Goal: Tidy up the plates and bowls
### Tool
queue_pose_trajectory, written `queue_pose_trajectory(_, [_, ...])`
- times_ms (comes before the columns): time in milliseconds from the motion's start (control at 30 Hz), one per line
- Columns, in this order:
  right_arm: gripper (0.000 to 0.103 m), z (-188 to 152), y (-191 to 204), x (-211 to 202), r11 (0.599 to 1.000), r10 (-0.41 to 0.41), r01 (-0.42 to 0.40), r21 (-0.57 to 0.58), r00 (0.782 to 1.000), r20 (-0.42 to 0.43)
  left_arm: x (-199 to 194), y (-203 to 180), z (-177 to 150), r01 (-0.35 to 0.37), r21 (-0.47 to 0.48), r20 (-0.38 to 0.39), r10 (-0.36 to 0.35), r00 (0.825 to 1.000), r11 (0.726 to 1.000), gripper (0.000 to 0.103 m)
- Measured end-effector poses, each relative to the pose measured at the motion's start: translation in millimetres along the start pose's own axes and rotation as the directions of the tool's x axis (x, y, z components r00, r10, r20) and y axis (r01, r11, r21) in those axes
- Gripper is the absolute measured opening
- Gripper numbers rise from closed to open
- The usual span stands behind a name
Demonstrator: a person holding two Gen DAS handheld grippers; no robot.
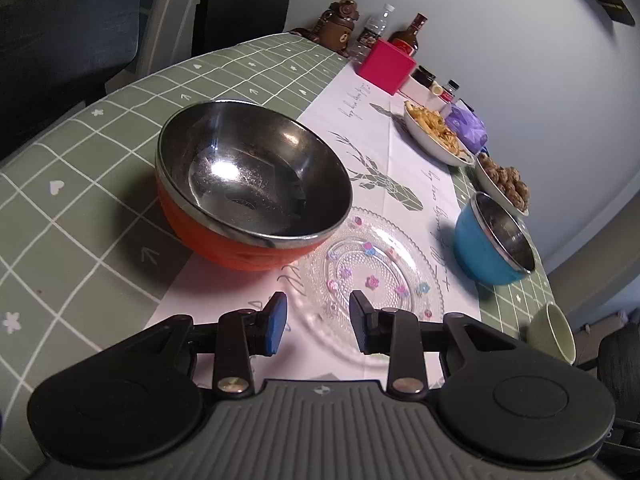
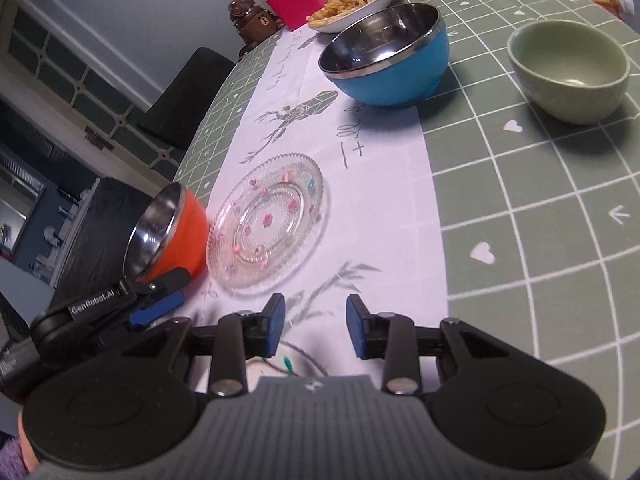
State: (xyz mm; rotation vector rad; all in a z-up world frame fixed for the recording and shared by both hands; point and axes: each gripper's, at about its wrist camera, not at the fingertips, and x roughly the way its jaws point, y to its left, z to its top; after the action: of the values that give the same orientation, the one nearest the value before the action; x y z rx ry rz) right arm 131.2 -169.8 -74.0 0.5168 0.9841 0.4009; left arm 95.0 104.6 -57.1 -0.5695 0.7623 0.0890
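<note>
Blue-padded fingers (image 1: 276, 322) of the left gripper (image 1: 318, 322) and right gripper (image 2: 316, 326) are held apart, nothing between them.
A beaded glass plate (image 1: 372, 276) lies on the white runner (image 2: 360, 208), touched by a steel-lined orange bowl (image 1: 248, 184); a blue bowl (image 2: 390, 54) and a matte green cup (image 2: 568, 68) are set well apart.

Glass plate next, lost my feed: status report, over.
Left gripper and right gripper open, both empty. Clear beaded glass plate flat on white runner, orange steel-lined bowl close beside it. Blue steel-lined bowl apart; nothing in the way.
</note>
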Motion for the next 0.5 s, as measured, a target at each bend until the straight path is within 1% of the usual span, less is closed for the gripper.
queue_pose_trajectory(133, [0.034, 14, 5, 16, 0.999, 0.006, -0.007, 0.033, 1.000, 0.024, 12, 2, 3, 0.002, -0.041, -0.007, -0.003, 1.000, 0.999, 0.038])
queue_pose_trajectory(300, [0.034, 26, 6, 38, 0.998, -0.012, 0.011, 0.063, 1.000, 0.019, 22, 4, 4, -0.016, -0.033, -0.012, 0.016, 1.000, 0.999, 0.038])
queue_pose_trajectory(467, [0.033, 31, 2, 53, 0.995, 0.003, -0.004, 0.104, 1.000, 0.012, 29, 8, 4, -0.016, -0.043, -0.015, 0.016, 1.000, 0.999, 0.038])
queue_pose_trajectory(500, [0.033, 32, 2, 55, 0.994, -0.002, 0.001, 0.106, 1.000, 0.012, 30, 8, 4, -0.015, -0.042, -0.016, 0.014, 1.000, 0.999, 0.036])
